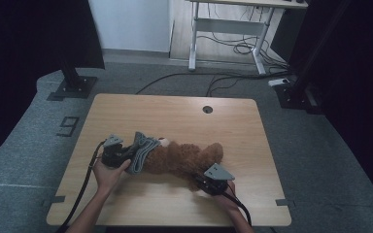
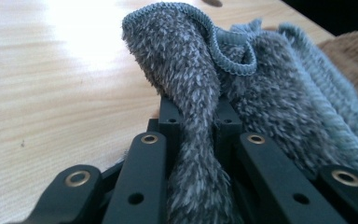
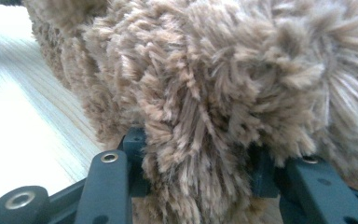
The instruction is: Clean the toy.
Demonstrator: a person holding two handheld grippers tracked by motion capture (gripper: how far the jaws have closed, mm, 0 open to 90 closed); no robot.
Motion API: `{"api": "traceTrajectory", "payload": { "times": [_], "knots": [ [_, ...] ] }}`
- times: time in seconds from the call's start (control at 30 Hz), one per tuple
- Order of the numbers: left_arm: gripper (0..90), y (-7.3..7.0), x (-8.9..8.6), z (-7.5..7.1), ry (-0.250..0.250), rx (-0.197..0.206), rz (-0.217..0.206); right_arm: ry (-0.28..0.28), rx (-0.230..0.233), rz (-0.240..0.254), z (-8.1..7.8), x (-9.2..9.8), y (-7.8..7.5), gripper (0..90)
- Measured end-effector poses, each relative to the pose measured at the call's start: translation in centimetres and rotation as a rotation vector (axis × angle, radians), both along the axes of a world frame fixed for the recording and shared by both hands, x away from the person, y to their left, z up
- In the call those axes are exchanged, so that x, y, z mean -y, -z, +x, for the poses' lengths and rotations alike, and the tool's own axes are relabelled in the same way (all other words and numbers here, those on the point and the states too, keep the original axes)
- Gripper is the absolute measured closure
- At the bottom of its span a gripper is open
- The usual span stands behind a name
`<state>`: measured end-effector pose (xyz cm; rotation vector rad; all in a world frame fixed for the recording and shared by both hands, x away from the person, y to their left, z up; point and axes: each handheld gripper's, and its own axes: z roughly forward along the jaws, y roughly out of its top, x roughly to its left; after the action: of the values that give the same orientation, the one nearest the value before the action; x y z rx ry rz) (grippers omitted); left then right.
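Two grippers engaged: your left gripper (image 1: 126,156) clamps grey cloth (image 1: 142,151), right gripper (image 1: 205,182) pinches teddy bear (image 1: 184,158); wooden table (image 1: 175,116), grey carpet (image 1: 24,145).

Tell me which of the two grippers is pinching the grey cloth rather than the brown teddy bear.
The left gripper: its jaws pinch a fold of the grey cloth. The right gripper clamps the brown teddy bear instead.

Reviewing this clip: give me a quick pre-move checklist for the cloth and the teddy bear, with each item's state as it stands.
1. Left gripper clamped on the grey fleece cloth: ok.
2. Right gripper clamped on the brown teddy bear: ok.
3. Cloth around the bear's end near the left gripper: ok.
4. Bear lying on the wooden table: ok.
5. Which bear part the right gripper holds: cannot tell.
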<state>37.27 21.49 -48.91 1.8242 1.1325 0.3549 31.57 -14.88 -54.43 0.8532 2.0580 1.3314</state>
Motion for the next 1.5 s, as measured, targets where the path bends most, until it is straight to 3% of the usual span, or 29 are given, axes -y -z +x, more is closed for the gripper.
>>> {"api": "traceTrajectory", "payload": {
  "times": [0.13, 0.27, 0.37, 0.47, 0.6, 0.67, 0.77, 0.83, 0.97, 1.1, 1.2, 1.27, 1.37, 1.5],
  "knots": [
    [78.0, -2.3, 2.0, 0.2, 0.043, 0.055, 0.009, 0.0, -0.002, 0.003, 0.0, 0.1, 0.0, 51.9],
    [77.7, -4.4, 5.6, 1.1, 0.105, 0.096, 0.042, -0.002, 0.005, -0.002, 0.0, 0.1, 0.0, 51.8],
    [77.5, -4.7, 8.1, 2.5, 0.135, 0.077, 0.057, -0.005, 0.01, -0.002, -0.1, 0.1, 0.0, 51.7],
    [77.4, -3.5, 9.3, 3.4, 0.146, 0.04, 0.066, -0.009, 0.013, -0.003, -0.1, 0.2, 0.0, 50.7],
    [77.8, -2.4, 9.3, 2.7, 0.149, 0.067, 0.076, -0.015, 0.006, 0.014, -0.1, 0.4, -0.1, 37.7],
    [78.0, -2.1, 8.9, 1.7, 0.157, 0.08, 0.063, -0.02, -0.013, 0.03, -0.2, 0.6, -0.4, 27.6],
    [78.3, -1.6, 8.1, 0.6, 0.166, 0.097, 0.025, -0.022, -0.05, 0.074, -0.6, 1.4, -1.1, 20.4],
    [78.4, -1.2, 7.6, -0.2, 0.176, 0.104, -0.008, -0.011, -0.045, 0.113, -1.1, 2.4, -2.1, 19.1],
    [78.5, -0.9, 7.1, -2.0, 0.197, 0.129, -0.03, 0.021, -0.022, 0.238, -1.9, 5.1, -4.6, 16.3],
    [78.5, -0.7, 6.9, -3.4, 0.209, 0.145, -0.038, 0.027, -0.017, 0.268, -1.8, 6.3, -7.2, 15.2],
    [78.5, -0.6, 6.7, -4.2, 0.212, 0.157, -0.035, 0.008, -0.043, 0.226, -0.8, 5.5, -8.7, 15.4],
    [78.4, -0.6, 6.6, -4.6, 0.211, 0.165, -0.029, -0.03, -0.096, 0.193, 0.1, 4.3, -8.7, 15.6],
    [78.4, -0.5, 6.5, -4.8, 0.212, 0.166, -0.028, -0.116, -0.186, 0.105, 0.3, 1.2, -6.7, 16.6],
    [78.4, -0.4, 6.0, -5.1, 0.234, 0.14, -0.053, -0.123, -0.218, 0.067, -0.8, -0.4, -4.1, 19.4]
  ]
}}
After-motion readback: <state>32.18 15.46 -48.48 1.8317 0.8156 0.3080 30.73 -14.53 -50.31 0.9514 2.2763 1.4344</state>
